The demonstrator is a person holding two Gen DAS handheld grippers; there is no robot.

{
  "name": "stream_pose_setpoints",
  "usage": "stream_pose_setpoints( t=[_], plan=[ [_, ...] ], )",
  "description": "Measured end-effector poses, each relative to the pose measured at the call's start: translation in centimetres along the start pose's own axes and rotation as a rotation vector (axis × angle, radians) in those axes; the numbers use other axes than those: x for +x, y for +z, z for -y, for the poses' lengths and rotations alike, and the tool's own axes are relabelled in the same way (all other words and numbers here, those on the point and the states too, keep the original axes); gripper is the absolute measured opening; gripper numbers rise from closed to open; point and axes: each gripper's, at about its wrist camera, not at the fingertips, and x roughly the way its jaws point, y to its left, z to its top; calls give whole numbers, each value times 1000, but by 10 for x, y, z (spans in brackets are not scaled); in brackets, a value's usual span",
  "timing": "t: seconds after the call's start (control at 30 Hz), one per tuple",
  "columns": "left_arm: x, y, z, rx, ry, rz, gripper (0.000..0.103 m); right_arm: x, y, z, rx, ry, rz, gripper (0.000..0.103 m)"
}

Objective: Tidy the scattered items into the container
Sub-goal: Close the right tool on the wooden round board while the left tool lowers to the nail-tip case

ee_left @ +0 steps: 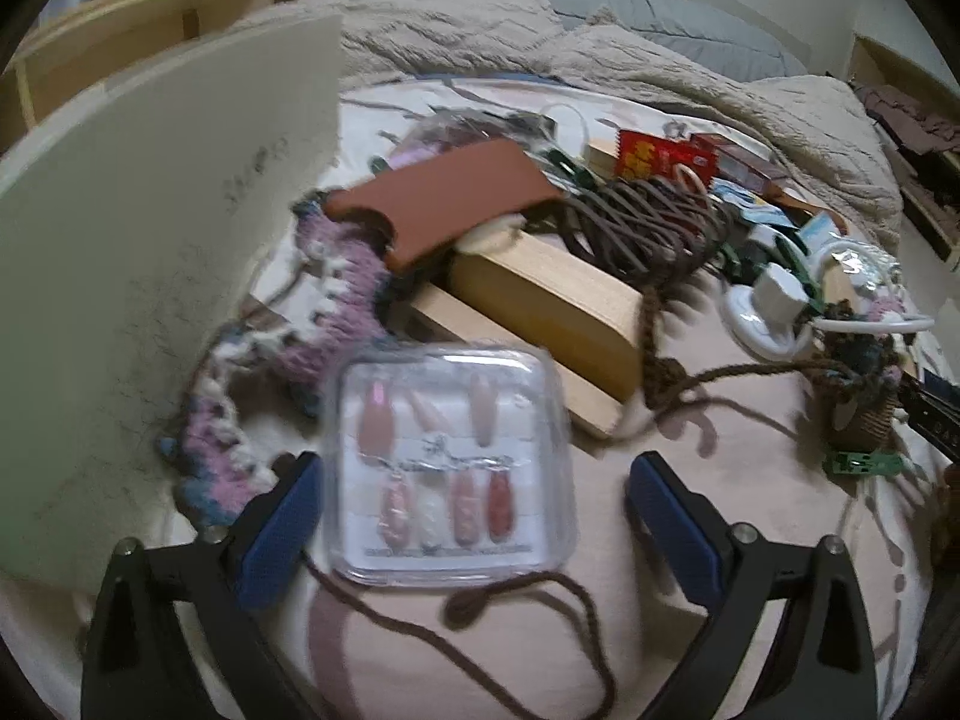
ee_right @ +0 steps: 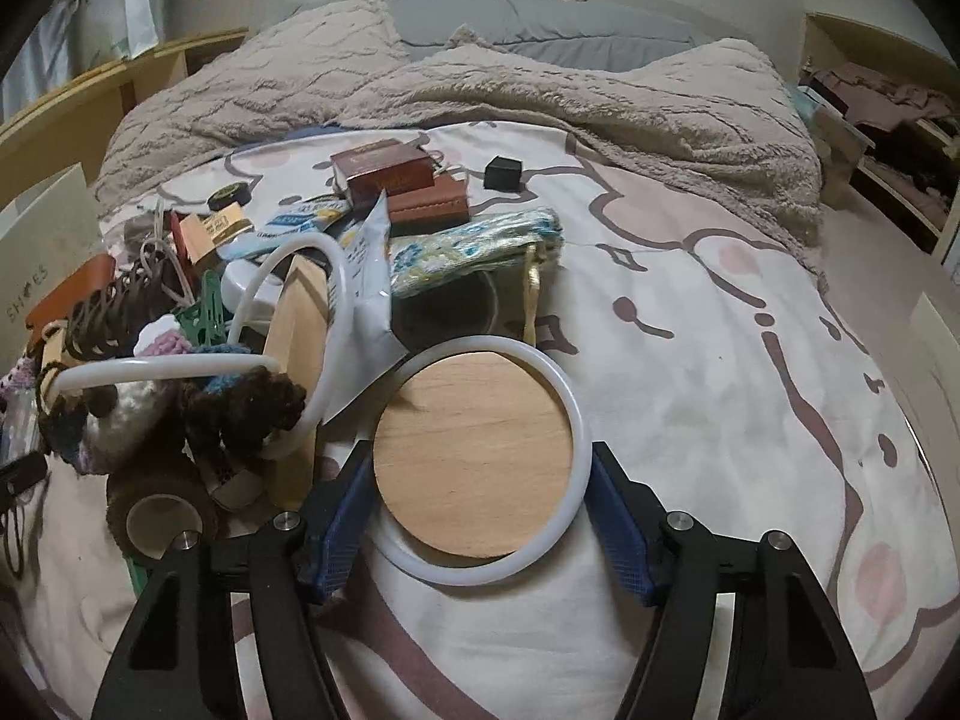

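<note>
A clear plastic box of press-on nails (ee_left: 453, 468) lies on the bed sheet between the fingers of my left gripper (ee_left: 474, 516), which is open; there is a gap on the box's right side. A tall grey-white shoe box wall (ee_left: 138, 276) stands just left of it and also shows at the left edge of the right wrist view (ee_right: 42, 240). A round wooden disc inside a white ring (ee_right: 474, 456) sits between the blue pads of my right gripper (ee_right: 480, 516), and both pads touch the ring's rim.
A heap lies on the bed: a wooden box (ee_left: 540, 300), brown cord (ee_left: 648, 222), a rust-coloured case (ee_left: 450, 198), pink-blue crochet (ee_left: 324, 294), a floral pouch (ee_right: 474, 252), small boxes (ee_right: 390, 174) and crocheted items with white hoops (ee_right: 180, 402). A fuzzy beige blanket (ee_right: 480, 90) covers the far half.
</note>
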Motion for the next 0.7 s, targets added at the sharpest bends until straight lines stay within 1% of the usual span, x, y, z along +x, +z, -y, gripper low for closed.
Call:
stream_pose_setpoints(
  t=[0.1, 0.33, 0.47, 0.57, 0.7],
  plan=[
    [0, -1, 3, 16, 1, 5, 93, -3, -1, 5, 30, 8, 12, 69],
    [-3, -2, 5, 29, -26, 16, 76, -8, -3, 8, 61, 18, 25, 69],
    [-5, -4, 14, 64, -68, 17, 76, -13, -6, 9, 74, 37, 33, 69],
    [-8, -4, 22, 84, -121, 12, 76, -19, -8, 9, 88, 50, 40, 69],
    [-11, -4, 32, 102, -192, -2, 76, -21, -12, 10, 103, 72, 25, 69]
  ],
)
